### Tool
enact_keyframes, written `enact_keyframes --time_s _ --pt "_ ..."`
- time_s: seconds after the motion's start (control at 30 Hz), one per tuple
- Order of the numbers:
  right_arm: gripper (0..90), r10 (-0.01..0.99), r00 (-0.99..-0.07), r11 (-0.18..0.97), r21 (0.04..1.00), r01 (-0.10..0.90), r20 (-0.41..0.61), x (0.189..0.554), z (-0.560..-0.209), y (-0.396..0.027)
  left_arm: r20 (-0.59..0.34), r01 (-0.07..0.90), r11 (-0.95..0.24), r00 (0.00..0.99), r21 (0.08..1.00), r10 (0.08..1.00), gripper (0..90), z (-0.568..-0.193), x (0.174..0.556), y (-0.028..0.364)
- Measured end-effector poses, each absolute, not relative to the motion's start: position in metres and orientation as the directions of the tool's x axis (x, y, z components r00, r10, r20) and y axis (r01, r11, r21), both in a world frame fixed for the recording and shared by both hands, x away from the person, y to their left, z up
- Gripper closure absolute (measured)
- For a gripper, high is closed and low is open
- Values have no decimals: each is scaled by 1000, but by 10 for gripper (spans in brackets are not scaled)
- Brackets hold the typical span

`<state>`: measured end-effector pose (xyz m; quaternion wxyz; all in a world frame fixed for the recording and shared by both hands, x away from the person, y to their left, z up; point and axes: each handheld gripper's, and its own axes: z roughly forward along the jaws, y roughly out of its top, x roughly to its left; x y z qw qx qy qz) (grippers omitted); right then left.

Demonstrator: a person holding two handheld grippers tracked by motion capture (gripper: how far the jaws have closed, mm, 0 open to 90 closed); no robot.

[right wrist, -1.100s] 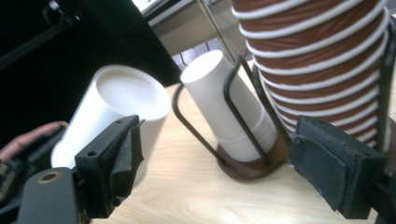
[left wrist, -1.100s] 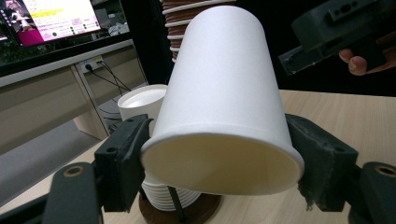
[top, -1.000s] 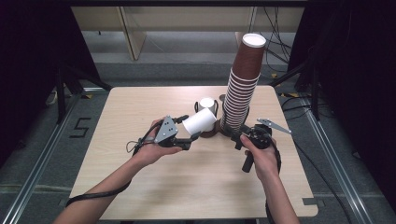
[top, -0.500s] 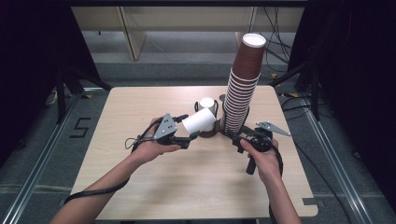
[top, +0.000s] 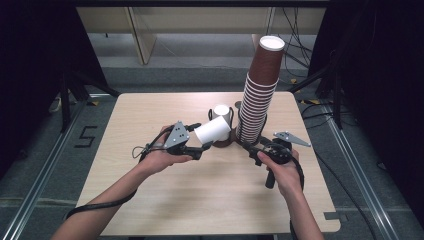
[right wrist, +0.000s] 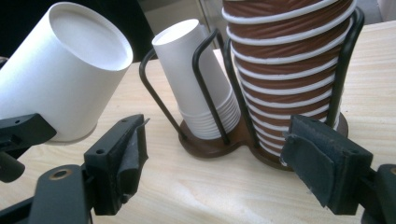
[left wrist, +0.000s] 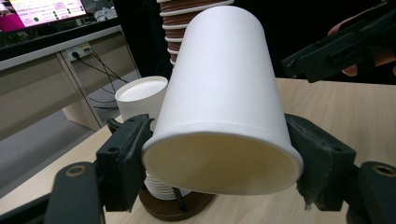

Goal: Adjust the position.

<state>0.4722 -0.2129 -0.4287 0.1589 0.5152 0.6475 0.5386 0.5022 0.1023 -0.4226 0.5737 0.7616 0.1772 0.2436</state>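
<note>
Pale wood forms the table (top: 150, 200), where a person sits with a pair of tongs in each hand. The largest thing on it is a tall stack of brown cups (top: 260, 95), upside down, held by a black wire rack (right wrist: 212, 135) on a round dark base near the far middle of the table. Beside it in the same rack stands a much shorter stack of white cups (right wrist: 198, 84), also upside down.

The left tongs (top: 202, 148) are clamped across the rim end of a single white cup (left wrist: 224, 107), one pad (left wrist: 128, 158) on each side, so the cup hangs tilted in the air just in front of the short white stack, its closed bottom pointing towards the rack. The right tongs (right wrist: 212, 163) have just been closing but stand about half open with nothing between them, aimed low at the foot of the brown stack.

The step in hand looks like moving one white cup between the rack and the table. If it is going on, the next move calls for turning it mouth down, lining it up over the white stack and easing it down between the wires.
</note>
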Motion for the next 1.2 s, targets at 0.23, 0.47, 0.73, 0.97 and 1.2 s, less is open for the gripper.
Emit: enact_keyframes --time_s 0.23,0.47,0.73,0.97,1.2 --pt "234 828 -481 -13 868 496 288 474 -437 -210 163 9 -310 837 951 523 268 -424 503 105" --pt "241 818 -540 106 871 480 198 476 -443 -210 164 17 -353 863 935 478 267 -419 506 107" --pt "243 779 -616 245 849 467 114 476 -446 -211 175 8 -429 906 903 386 265 -415 506 108" --pt "247 699 -714 399 803 443 47 476 -448 -211 165 20 -491 929 871 330 261 -416 506 108" --pt "250 625 -781 504 759 413 10 479 -443 -211 162 15 -547 948 837 273 261 -412 510 107"
